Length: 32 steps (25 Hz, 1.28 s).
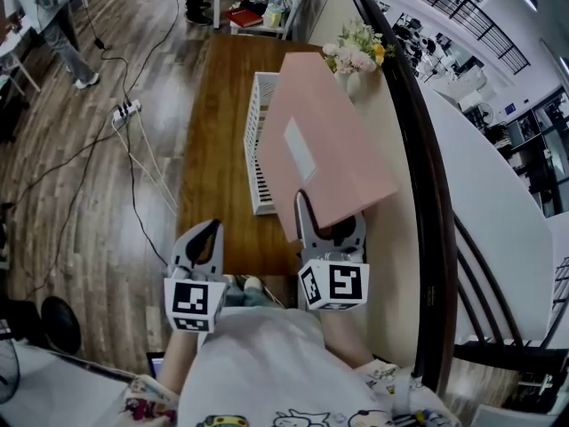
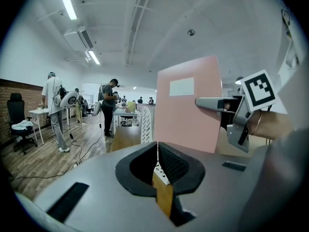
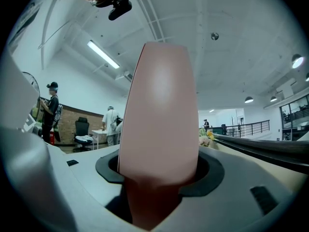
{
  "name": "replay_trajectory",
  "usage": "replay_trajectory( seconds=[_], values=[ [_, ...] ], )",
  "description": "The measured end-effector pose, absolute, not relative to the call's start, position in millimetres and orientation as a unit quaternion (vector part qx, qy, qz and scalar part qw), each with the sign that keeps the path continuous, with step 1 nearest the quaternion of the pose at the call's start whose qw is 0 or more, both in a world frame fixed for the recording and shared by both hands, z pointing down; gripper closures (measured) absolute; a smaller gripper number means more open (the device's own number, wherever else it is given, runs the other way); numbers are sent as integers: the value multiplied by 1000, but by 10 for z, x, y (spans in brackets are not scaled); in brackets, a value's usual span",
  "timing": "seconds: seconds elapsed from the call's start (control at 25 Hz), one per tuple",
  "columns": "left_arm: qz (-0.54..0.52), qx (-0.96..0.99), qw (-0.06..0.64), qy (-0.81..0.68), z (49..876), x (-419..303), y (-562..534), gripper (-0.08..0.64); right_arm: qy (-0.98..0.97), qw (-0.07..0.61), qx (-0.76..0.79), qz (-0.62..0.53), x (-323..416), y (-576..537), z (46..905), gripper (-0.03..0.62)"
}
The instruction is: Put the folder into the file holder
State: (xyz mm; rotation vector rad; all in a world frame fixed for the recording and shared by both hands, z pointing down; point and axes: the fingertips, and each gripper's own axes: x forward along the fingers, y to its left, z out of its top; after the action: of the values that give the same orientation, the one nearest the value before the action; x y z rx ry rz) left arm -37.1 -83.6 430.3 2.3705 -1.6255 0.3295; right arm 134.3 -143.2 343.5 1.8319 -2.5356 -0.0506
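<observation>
A pink folder [image 1: 329, 145] with a white label hangs in the air over the wooden table [image 1: 213, 149], lifted flat and tilted. My right gripper [image 1: 308, 219] is shut on its near edge, and in the right gripper view the folder [image 3: 159, 110] fills the space between the jaws. The white slotted file holder [image 1: 258, 140] stands on the table just left of and partly under the folder. My left gripper [image 1: 208, 235] is shut and holds nothing, near the table's front edge. In the left gripper view, the folder [image 2: 188, 105] stands upright beside the file holder [image 2: 146, 124].
A vase of flowers [image 1: 357, 50] stands at the table's far right corner. A cream counter [image 1: 396, 238] and a dark curved rail [image 1: 427, 149] run along the right. A power strip [image 1: 124, 111] and cables lie on the floor to the left. People stand far off.
</observation>
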Motion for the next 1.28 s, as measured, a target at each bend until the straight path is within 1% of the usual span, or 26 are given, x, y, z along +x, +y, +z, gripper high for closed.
replay_trajectory(
  seconds=[0.4, 1.28],
  values=[
    [119, 807, 135, -563, 4373, -479, -923, 549, -799, -14, 601, -18, 1252, -1783, 3402, 316],
    [130, 815, 155, -544, 4546, -520, -1178, 549, -784, -17, 620, -13, 1048, -2241, 3584, 315]
  ],
)
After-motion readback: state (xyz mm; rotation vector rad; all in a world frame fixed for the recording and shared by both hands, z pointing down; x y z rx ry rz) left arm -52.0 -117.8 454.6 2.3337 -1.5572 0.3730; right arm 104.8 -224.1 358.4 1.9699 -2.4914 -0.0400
